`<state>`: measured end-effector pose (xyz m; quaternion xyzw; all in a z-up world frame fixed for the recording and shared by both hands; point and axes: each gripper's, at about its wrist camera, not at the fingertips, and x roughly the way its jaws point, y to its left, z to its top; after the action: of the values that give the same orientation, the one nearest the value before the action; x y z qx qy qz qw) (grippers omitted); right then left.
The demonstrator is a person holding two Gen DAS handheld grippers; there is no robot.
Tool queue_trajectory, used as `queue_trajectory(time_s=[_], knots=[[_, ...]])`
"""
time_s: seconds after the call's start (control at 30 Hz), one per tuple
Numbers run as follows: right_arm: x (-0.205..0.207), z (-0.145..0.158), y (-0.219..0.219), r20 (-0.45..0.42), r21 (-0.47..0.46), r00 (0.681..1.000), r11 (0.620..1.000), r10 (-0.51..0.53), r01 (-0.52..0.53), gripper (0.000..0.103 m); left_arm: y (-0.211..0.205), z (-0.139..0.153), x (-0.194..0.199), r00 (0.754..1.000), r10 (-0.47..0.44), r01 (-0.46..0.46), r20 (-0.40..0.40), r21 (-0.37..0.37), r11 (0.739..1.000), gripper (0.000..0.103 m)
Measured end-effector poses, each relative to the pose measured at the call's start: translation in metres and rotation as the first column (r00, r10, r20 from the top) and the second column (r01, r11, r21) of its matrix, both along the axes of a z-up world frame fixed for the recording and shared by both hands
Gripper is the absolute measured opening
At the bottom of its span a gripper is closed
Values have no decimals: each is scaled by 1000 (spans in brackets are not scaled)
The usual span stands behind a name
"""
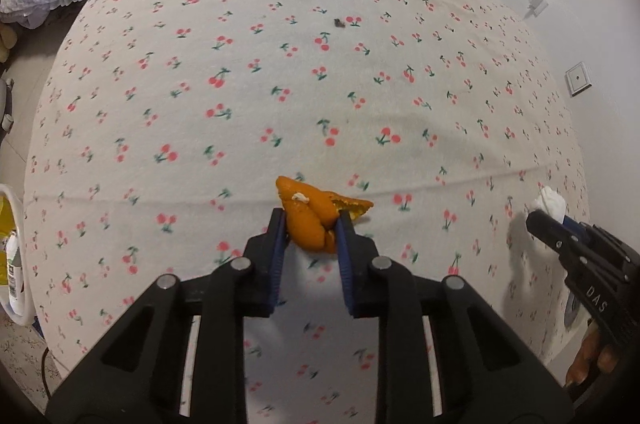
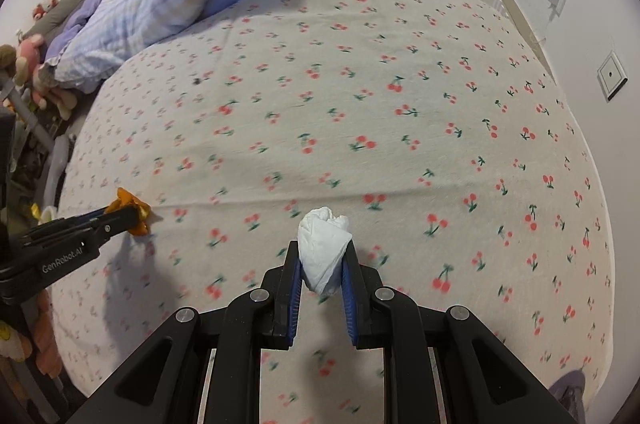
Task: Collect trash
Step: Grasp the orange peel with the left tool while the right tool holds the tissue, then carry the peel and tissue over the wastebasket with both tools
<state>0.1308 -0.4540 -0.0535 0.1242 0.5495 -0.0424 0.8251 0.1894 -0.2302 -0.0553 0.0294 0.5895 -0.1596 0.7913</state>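
Trash, two pieces: one orange peel pinched in the left gripper's fingers, one crumpled tissue pinched in the right gripper's, above one cherry-print bed near white walls.

My left gripper pinches a piece of orange peel, curled and folded on itself, bright orange with a pale fleck of pith on top, its torn edge sticking out to the right. My right gripper clamps a crumpled white tissue, bunched into a cone that bulges out above my blue pads. A small dark scrap lies far out on the cherry-print sheet.
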Motion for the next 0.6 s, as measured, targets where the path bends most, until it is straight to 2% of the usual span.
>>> queue_trajectory(time_s=[0.27,0.6], knots=[[-2,26,43,9,-26,999,998,52,-51,19,69,29,-14,999,16,-15,39,-20,1000,25],[3,52,147,54,-2,975,977,215,-215,19,184,51,-21,988,106,-106,115,-9,994,25]])
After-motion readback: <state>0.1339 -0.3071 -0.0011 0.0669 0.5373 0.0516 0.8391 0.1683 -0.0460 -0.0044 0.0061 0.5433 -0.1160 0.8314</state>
